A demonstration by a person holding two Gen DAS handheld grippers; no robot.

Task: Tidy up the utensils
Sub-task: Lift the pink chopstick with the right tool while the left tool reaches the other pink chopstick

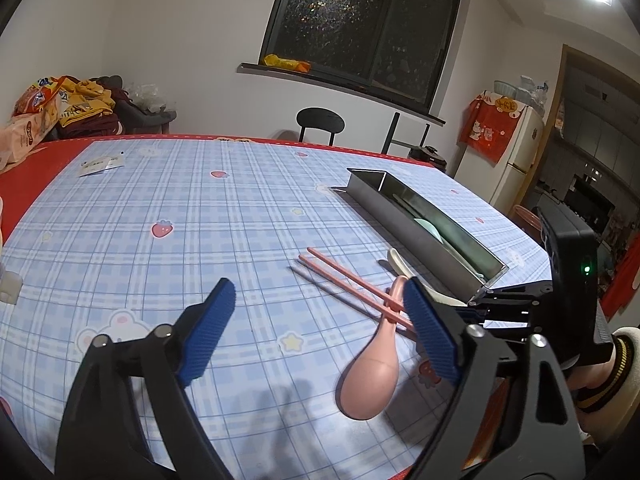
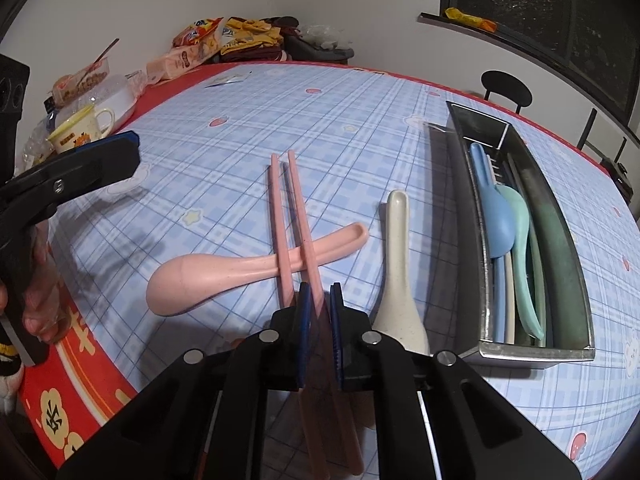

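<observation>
Right wrist view: right gripper (image 2: 320, 300) pinches the pink chopsticks (image 2: 294, 216), crossed over the pink spoon (image 2: 224, 276); next, carry them toward the steel tray (image 2: 532, 354) at 2 o'clock. Left gripper (image 1: 316, 332) hangs wide, unladen.

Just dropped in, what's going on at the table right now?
Utensils are being sorted into the metal tray, which already holds a blue spoon and a green spoon. The right tool is shut on the pink chopsticks, which lie across the pink spoon. The left tool is open above the table, holding nothing. A cream spoon lies beside the tray.
</observation>
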